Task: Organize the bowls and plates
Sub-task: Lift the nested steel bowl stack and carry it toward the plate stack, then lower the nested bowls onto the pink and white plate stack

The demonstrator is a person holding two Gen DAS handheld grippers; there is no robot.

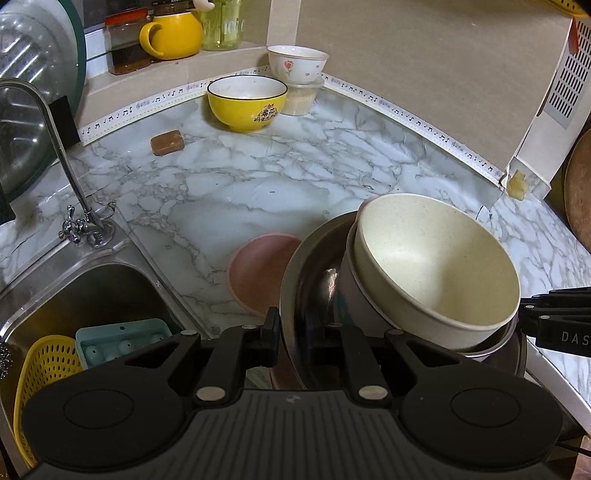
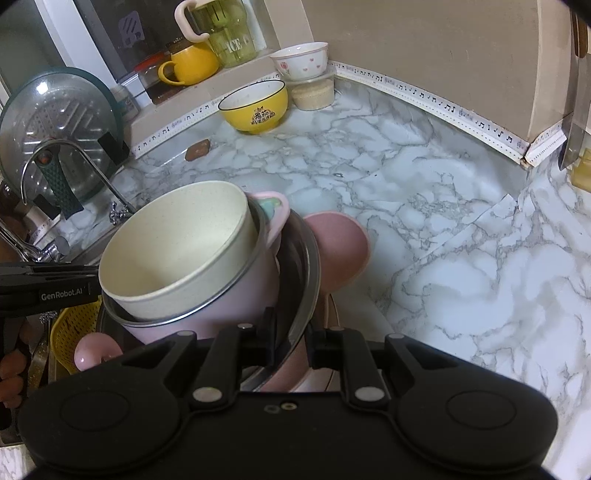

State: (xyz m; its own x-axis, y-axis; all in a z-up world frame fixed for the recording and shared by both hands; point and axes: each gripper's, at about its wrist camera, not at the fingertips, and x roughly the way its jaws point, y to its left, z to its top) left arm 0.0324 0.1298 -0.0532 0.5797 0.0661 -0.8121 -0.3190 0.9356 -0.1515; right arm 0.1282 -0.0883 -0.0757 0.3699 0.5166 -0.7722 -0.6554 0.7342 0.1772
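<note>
A steel bowl (image 1: pixel 295 266) (image 2: pixel 308 266) hangs tilted over the marble counter (image 1: pixel 258 184), carried by both grippers. My left gripper (image 1: pixel 301 332) is shut on its near rim. My right gripper (image 2: pixel 293 339) is shut on the opposite rim. Inside it sits a pink pot (image 2: pixel 236 295) with a speckled cream bowl (image 1: pixel 436 266) (image 2: pixel 173 251) nested in it. A pink bowl (image 1: pixel 258 273) (image 2: pixel 340 251) shows just beyond and below the stack. A yellow bowl (image 1: pixel 246 103) (image 2: pixel 255 107) and a white flowered bowl (image 1: pixel 297 62) (image 2: pixel 301 59) stand at the back corner.
The steel sink (image 1: pixel 74 280) with its faucet (image 1: pixel 62 155) lies to the left, holding a yellow basket (image 1: pixel 44 362) and a teal tray (image 1: pixel 122 343). A brown soap bar (image 1: pixel 167 142) lies on the counter. A yellow mug (image 1: pixel 173 33) and jars stand on the ledge.
</note>
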